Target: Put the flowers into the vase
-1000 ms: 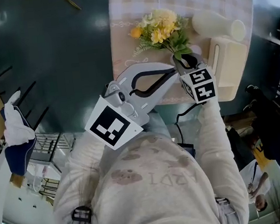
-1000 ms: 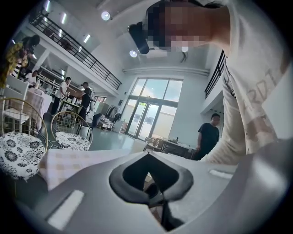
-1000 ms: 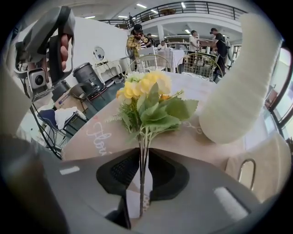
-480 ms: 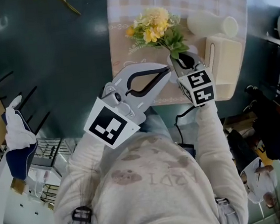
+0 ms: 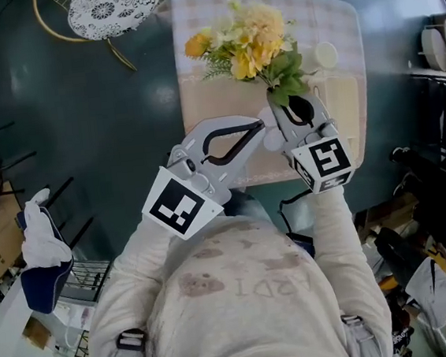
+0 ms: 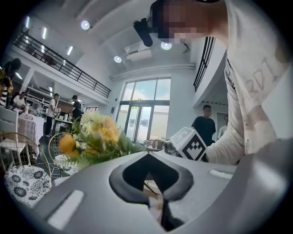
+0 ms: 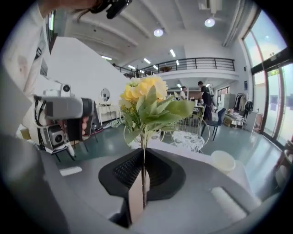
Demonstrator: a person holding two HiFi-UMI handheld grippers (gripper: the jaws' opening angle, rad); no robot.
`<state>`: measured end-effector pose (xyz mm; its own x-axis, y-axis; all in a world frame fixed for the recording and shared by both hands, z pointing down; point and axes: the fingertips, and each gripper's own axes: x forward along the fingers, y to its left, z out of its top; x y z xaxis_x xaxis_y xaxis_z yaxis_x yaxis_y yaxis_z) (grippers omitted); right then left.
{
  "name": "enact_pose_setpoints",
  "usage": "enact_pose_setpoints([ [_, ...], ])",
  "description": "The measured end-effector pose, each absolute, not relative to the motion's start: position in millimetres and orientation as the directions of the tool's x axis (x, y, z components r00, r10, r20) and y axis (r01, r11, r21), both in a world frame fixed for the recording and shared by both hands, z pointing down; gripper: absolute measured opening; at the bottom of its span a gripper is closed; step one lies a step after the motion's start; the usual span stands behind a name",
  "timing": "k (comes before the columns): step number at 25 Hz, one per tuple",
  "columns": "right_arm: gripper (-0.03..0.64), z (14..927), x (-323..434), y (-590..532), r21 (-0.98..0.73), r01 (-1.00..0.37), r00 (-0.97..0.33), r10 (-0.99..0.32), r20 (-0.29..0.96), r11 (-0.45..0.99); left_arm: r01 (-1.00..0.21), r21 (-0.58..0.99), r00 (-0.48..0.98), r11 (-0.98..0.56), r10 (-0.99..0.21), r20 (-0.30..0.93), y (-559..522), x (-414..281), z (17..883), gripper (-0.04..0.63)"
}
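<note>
Right gripper [image 5: 278,103]: jaws have just been closing and pinch the green stem of the yellow flowers [image 5: 248,40], whose blooms stand upright above the jaws, over the cloth-covered table [image 5: 199,97]. White vase [image 5: 326,54] stands on that table, near the bouquet on its right in the head view, not touching it. Left gripper [image 5: 258,124]: 2 jaws pressed together, nothing between them, tips just beside the right gripper.
</note>
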<state>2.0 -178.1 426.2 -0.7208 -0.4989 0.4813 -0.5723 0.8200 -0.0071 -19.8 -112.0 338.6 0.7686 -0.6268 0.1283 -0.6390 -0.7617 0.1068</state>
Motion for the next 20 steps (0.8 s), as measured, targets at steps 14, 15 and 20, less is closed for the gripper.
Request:
enact_pose_setpoints([
  [14,0.048,262,56,-167,-0.066,-0.737,-0.675,-0.738,0.015,0.673,-0.574,0.015,0.819,-0.819,-0.573,0.038,-121,-1,281,0.0],
  [15,0.048,256,62,-170,-0.071,-0.741,-0.67,-0.743,0.007,0.668,-0.572,0.015,0.82,-0.82,-0.572,0.039,-123,3,276,0.0],
  [20,0.048,249,89,-209,-0.109,-0.741,-0.665,-0.747,-0.013,0.662,-0.594,0.033,0.804,-0.803,-0.592,0.062,-145,27,271,0.0],
])
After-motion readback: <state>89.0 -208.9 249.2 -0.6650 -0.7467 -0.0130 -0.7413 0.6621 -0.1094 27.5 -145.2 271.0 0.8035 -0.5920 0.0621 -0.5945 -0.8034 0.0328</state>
